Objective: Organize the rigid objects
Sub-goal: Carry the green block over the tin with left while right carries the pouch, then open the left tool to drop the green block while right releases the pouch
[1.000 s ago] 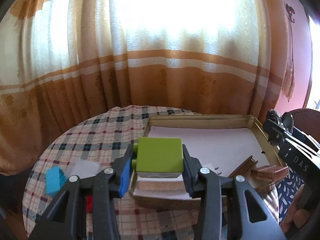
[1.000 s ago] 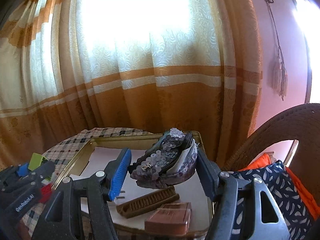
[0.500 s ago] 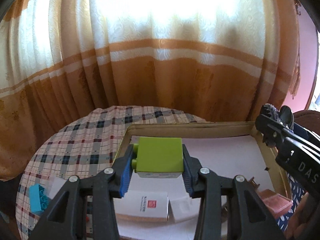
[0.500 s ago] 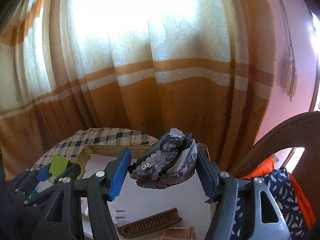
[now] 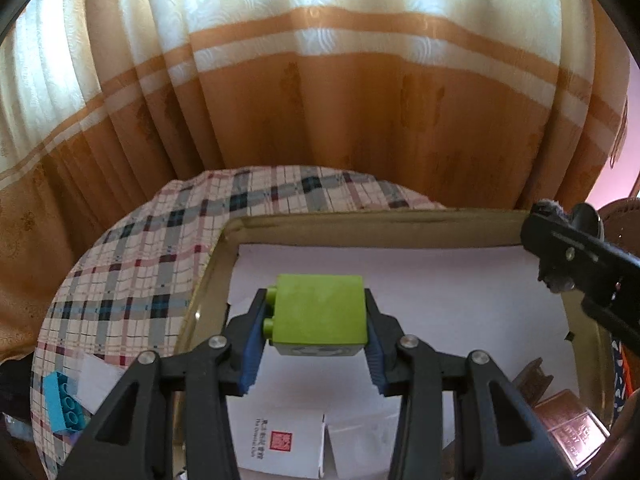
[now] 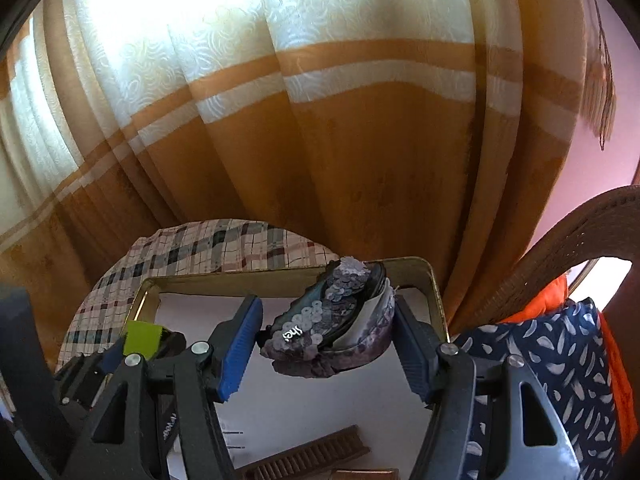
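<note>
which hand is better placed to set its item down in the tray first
Left, probably. The left gripper holds the green block over bare white lining in the tray.

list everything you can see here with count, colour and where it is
green block: 1, lime, held above the tray
sequined purse: 1, grey-purple, held above the tray's far right corner
tray: 1, gold rim, white paper lining, on the table
blue block: 1, blue, on the tablecloth left of the tray
brown comb: 1, brown, on the tray's near part
copper box: 1, copper, tray's near right corner
white card: 1, white with red stamp, tray's near edge
tablecloth: 1, plaid
curtain: 1, cream and orange, behind the table
cushion: 1, navy patterned, right
left gripper: 1, black, blue pads, shut on the green block
right gripper: 1, black, blue pads, shut on the sequined purse
</note>
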Demonstrator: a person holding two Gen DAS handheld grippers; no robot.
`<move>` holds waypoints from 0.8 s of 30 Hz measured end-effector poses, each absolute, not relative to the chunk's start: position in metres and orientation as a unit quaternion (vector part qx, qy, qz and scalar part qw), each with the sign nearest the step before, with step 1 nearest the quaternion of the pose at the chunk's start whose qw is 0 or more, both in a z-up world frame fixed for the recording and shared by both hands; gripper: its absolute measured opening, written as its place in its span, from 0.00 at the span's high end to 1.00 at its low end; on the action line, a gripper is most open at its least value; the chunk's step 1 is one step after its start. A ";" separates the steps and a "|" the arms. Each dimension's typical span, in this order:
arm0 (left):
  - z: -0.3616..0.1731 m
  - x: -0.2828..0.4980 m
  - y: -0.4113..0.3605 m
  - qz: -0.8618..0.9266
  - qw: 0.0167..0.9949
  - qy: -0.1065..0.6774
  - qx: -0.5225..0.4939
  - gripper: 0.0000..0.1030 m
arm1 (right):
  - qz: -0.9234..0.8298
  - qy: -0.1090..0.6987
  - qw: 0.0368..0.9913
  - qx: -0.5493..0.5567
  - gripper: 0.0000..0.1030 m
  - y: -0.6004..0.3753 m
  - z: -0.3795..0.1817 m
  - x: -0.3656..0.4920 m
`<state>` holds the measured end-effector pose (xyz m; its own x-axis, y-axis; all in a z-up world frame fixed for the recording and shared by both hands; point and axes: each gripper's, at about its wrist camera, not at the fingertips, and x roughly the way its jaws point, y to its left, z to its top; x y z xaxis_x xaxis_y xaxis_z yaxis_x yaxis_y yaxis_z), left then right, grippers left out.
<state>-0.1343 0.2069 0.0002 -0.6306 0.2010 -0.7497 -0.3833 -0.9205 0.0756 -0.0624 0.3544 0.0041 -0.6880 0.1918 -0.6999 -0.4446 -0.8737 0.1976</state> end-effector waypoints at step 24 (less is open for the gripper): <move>-0.006 -0.132 0.211 0.899 0.127 0.147 -0.392 0.14 | 0.890 0.225 0.155 -0.365 0.32 0.365 -0.021 -0.072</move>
